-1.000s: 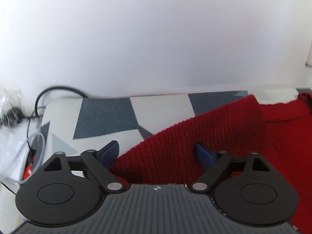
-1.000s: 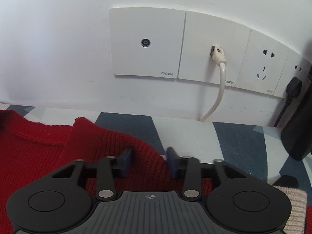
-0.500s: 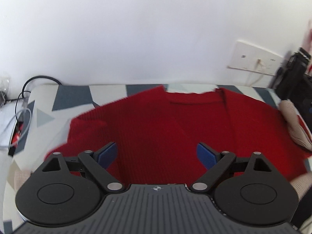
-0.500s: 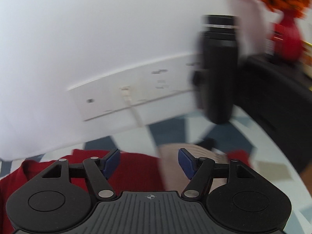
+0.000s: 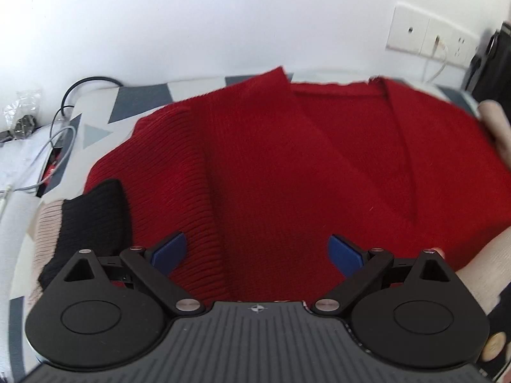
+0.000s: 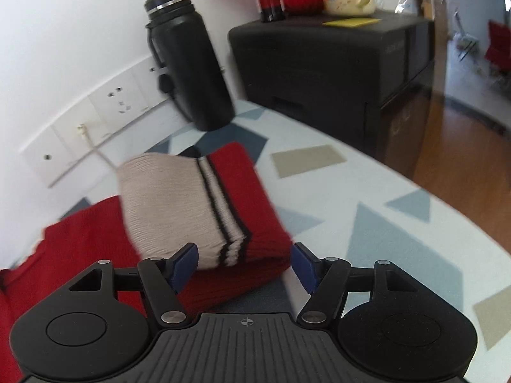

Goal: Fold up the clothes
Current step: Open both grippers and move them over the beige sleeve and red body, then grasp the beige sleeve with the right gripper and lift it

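Both tongs released — left tongs [image 5: 257, 252] widening over the red sweater [image 5: 303, 166], right tongs [image 6: 244, 263] empty. Risk — right sleeve [image 6: 191, 204] snags and unfolds.

White wall [image 5: 223, 25], wall sockets [image 6: 95, 118], wooden floor [image 6: 463, 146].

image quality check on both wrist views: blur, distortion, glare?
Left wrist: strong fisheye bend, dark corners; the red sweater is smeared along its far edge, the left gripper sharp. Right wrist: same bend, motion smear on the black bottle and wall sockets; bright, washed-out doorway at right.
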A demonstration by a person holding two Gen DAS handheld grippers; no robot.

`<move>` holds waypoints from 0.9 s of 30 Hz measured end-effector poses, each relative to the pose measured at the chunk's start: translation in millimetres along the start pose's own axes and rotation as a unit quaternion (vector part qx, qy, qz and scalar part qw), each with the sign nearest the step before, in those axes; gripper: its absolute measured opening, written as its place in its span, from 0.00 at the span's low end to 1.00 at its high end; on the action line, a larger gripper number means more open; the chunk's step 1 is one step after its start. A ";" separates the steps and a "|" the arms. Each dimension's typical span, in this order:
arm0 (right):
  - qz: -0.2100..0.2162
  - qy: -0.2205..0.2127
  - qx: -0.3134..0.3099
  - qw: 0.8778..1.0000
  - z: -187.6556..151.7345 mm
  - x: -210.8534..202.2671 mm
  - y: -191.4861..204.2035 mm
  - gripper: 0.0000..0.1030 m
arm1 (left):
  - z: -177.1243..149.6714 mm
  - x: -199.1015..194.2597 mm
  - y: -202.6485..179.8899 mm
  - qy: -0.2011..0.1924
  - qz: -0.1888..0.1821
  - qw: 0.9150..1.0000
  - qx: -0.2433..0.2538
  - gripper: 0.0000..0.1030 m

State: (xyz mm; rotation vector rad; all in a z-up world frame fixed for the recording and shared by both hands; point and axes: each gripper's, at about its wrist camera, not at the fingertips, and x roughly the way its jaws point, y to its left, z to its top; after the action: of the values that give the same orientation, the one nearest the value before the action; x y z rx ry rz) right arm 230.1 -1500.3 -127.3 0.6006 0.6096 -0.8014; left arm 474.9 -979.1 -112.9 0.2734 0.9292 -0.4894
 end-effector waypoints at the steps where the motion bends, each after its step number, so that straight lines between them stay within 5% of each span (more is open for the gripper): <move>1: 0.000 -0.004 -0.029 1.000 0.7 0.8 8.7 0.60 | -1.3 0.8 0.5 0.004 0.004 1.000 0.002 0.96; 4: 0.005 -0.017 -0.111 0.994 3.2 3.0 34.8 0.60 | -5.2 4.9 0.8 0.016 0.011 1.000 0.011 0.98; 7: 0.058 -0.020 -0.145 0.988 11.8 4.6 59.9 0.60 | -6.9 11.1 -2.5 0.023 0.024 0.999 0.022 0.99; 11: 0.075 -0.016 -0.180 0.981 27.8 20.5 97.6 0.62 | -7.0 15.8 -7.6 0.025 0.042 0.999 0.019 1.00; 17: 0.031 0.003 -0.184 0.982 41.0 58.5 134.8 0.63 | -16.6 20.7 -15.9 -0.004 0.073 0.997 0.020 1.00; 27: 0.009 0.039 -0.170 0.985 37.4 99.3 134.5 0.61 | -18.6 19.8 -16.0 -0.023 0.081 0.996 0.008 1.00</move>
State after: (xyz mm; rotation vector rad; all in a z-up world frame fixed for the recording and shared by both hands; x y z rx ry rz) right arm 401.1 -1498.0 -136.7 0.3241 0.7921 -0.6407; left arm 463.6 -990.5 -140.1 0.3479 0.8507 -0.3528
